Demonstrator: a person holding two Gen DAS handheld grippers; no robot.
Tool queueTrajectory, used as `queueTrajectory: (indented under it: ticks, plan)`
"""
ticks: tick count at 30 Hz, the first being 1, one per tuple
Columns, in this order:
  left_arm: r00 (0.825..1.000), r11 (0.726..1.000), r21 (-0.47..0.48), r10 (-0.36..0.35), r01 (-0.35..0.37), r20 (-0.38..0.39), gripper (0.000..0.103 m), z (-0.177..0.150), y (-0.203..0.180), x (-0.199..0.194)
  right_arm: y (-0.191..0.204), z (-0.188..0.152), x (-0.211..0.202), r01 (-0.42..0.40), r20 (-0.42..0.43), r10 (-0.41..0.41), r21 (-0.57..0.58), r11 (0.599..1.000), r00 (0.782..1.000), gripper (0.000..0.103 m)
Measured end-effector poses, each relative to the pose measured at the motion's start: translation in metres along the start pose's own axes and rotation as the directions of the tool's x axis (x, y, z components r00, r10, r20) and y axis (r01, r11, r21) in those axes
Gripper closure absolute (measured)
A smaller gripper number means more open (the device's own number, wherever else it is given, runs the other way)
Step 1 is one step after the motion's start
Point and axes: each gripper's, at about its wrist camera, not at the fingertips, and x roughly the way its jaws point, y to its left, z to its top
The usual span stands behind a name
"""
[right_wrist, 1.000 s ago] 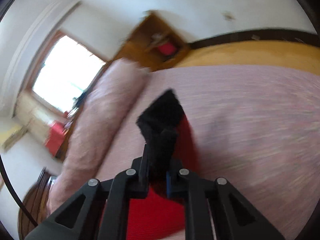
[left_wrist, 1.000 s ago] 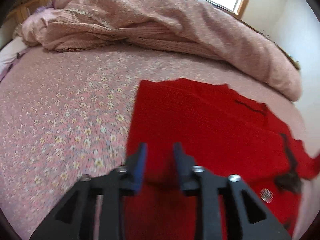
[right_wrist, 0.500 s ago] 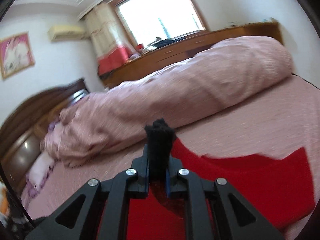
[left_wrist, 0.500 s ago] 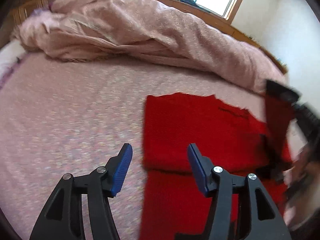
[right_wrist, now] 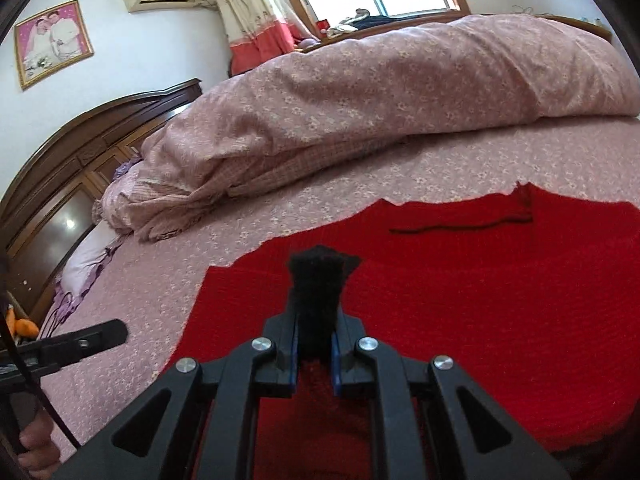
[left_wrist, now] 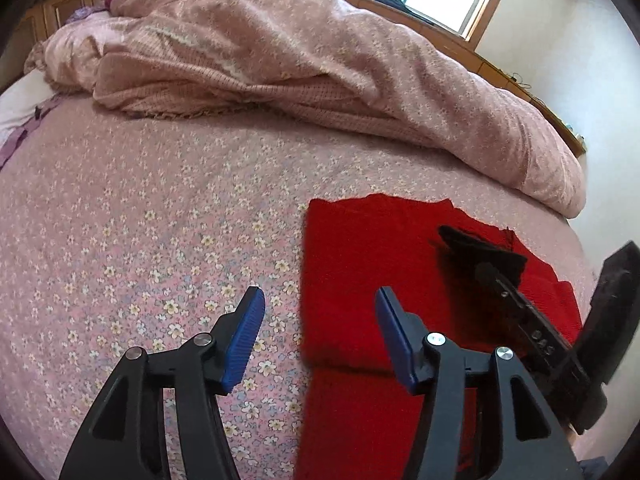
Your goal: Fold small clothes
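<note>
Your left gripper (left_wrist: pixel 320 320) is hovering over left edge of red garment (left_wrist: pixel 372 264), blue pads (left_wrist: pixel 246 340) spread wide, gripping nothing. Your right gripper (right_wrist: pixel 314 344) is pinching black cuff (right_wrist: pixel 318 284) of garment, jaws pressed onto fabric. Red garment (right_wrist: pixel 480 300) is lying partly folded on floral bedsheet (left_wrist: pixel 140 220), fold line crossing near left gripper. Cuff (left_wrist: pixel 480 252) is sitting above red fabric near garment's right side. Bunched pink quilt (left_wrist: pixel 320 72) is lying beyond garment.
</note>
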Motion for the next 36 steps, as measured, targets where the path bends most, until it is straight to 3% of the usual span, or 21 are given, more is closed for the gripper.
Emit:
queueTrajectory:
  ticks: [9, 15, 17, 18, 19, 20, 23, 26, 29, 31, 32, 36]
  plan:
    - [1.000, 1.000, -0.011, -0.004, 0.004, -0.010, 0.051, 0.001, 0.001, 0.001, 0.021, -0.004, -0.011, -0.076, 0.009, 0.078, -0.115, 0.990, 0.997, 0.091]
    - [1.000, 1.000, 0.005, -0.001, 0.001, -0.028, 0.051, 0.000, -0.001, 0.004, 0.030, -0.014, 0.005, -0.076, -0.091, 0.062, -0.150, 0.986, 0.994, 0.083]
    - [0.999, 1.000, 0.009, -0.004, 0.004, -0.035, 0.051, 0.001, -0.003, 0.005, 0.029, -0.013, 0.006, -0.075, -0.107, 0.060, -0.140, 0.987, 0.992, 0.070]
    - [0.999, 1.000, 0.009, -0.004, 0.005, -0.037, 0.051, 0.001, -0.004, 0.005, 0.029, -0.012, 0.005, -0.076, -0.108, 0.062, -0.132, 0.988, 0.992, 0.050]
    - [0.999, 1.000, 0.010, -0.007, 0.008, -0.038, 0.051, 0.002, -0.005, 0.005, 0.028, -0.011, 0.001, -0.087, -0.100, 0.075, -0.121, 0.989, 0.992, 0.038]
    - [0.999, 1.000, 0.011, -0.012, 0.013, -0.036, 0.051, 0.003, -0.007, 0.003, 0.027, -0.010, -0.004, -0.099, -0.085, 0.090, -0.110, 0.989, 0.992, 0.036]
    - [0.999, 0.999, 0.027, -0.023, 0.024, -0.027, 0.051, 0.004, -0.014, -0.001, 0.023, -0.003, -0.020, -0.135, -0.073, 0.130, -0.071, 0.988, 0.989, 0.035]
    - [0.999, 0.998, 0.054, -0.033, 0.033, -0.017, 0.051, 0.004, -0.023, -0.004, 0.009, 0.003, -0.040, -0.119, -0.063, 0.115, -0.068, 0.991, 0.991, 0.035]
    - [0.996, 0.994, 0.061, -0.085, 0.086, -0.020, 0.051, 0.004, -0.032, -0.002, -0.015, 0.003, -0.060, -0.055, -0.071, 0.049, -0.094, 0.994, 0.996, 0.038]
    - [0.989, 0.988, 0.059, -0.141, 0.144, -0.045, 0.051, 0.003, -0.038, 0.004, -0.041, 0.000, -0.074, -0.002, -0.095, -0.007, -0.095, 0.996, 0.995, 0.057]
    - [0.979, 0.980, 0.053, -0.185, 0.189, -0.080, 0.051, 0.002, -0.044, 0.012, -0.053, -0.002, -0.080, 0.029, -0.109, -0.039, -0.090, 0.996, 0.993, 0.059]
    - [0.959, 0.968, 0.015, -0.245, 0.250, -0.143, 0.051, -0.005, -0.055, 0.039, -0.102, -0.008, -0.113, 0.146, -0.121, -0.153, -0.069, 0.987, 0.981, 0.060]
